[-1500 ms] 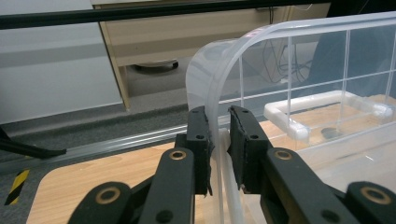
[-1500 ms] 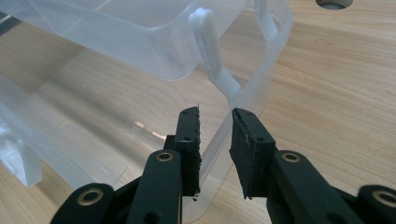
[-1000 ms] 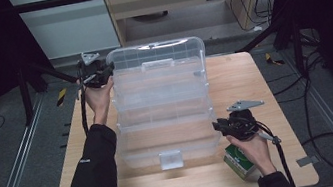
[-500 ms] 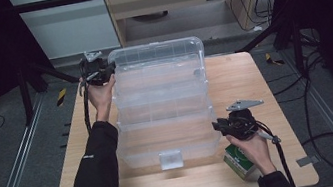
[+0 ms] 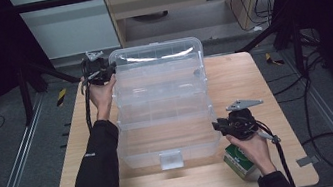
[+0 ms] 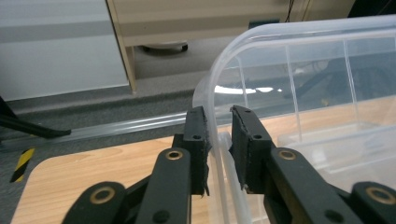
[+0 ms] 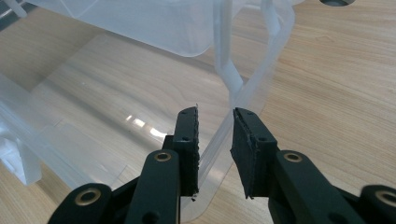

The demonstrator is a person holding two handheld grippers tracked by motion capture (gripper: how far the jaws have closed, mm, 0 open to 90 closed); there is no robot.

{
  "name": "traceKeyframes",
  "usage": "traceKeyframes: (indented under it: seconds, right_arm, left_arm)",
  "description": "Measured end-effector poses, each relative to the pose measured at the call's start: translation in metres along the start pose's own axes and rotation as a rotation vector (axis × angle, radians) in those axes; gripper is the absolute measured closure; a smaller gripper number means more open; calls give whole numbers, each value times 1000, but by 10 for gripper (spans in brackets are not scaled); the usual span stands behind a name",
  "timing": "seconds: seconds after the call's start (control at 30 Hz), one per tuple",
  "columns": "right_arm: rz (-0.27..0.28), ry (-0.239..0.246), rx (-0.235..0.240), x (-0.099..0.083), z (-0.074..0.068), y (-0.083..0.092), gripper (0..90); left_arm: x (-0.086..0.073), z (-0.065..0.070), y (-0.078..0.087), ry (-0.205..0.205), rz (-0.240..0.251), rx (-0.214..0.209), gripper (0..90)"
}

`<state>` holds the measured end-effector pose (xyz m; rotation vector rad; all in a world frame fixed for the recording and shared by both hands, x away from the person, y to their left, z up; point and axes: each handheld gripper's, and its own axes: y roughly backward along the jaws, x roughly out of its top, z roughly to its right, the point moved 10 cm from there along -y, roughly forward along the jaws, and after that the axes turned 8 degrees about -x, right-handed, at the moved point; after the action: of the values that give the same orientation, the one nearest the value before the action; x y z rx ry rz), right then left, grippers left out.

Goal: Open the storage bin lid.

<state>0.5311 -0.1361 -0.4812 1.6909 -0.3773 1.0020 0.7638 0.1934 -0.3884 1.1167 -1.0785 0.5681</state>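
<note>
Wooden table [image 5: 252, 75] seen centred under clear plastic box [image 5: 163, 104] | left gripper [image 6: 219, 140] jaws narrowly straddling its far-left rim, just opened slightly | right gripper [image 7: 215, 149] jaws narrow around near-right rim; contact unclear

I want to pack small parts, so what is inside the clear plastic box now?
Through the clear plastic box only its own dividers and the wooden table beneath show; no contents are visible. The part behind its front latch stays covered.

— What is seen besides the work in hand?
— A green-and-white carton [image 5: 239, 161] is set near the front right corner of the wooden table [image 5: 258, 79]; a cabinet [image 5: 175, 1] is placed beyond the table's far edge.
</note>
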Motion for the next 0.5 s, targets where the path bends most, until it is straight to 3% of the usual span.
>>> traceKeyframes:
  seconds: [0.03,0.1,0.2,0.5]
  right_arm:
    - [-1,-3,0,0,0,0,716]
    - [-3,-3,0,0,0,0,717]
    - [-16,-5,4,-1,0,0,720]
    - [-7,-8,-4,-1,0,0,712]
  left_arm:
    - [0,-1,0,-5,-2,4,737]
    - [5,-3,6,19,41,-24,710]
    - [8,-7,16,51,65,-41,591]
    - [-4,-11,62,31,49,-70,488]
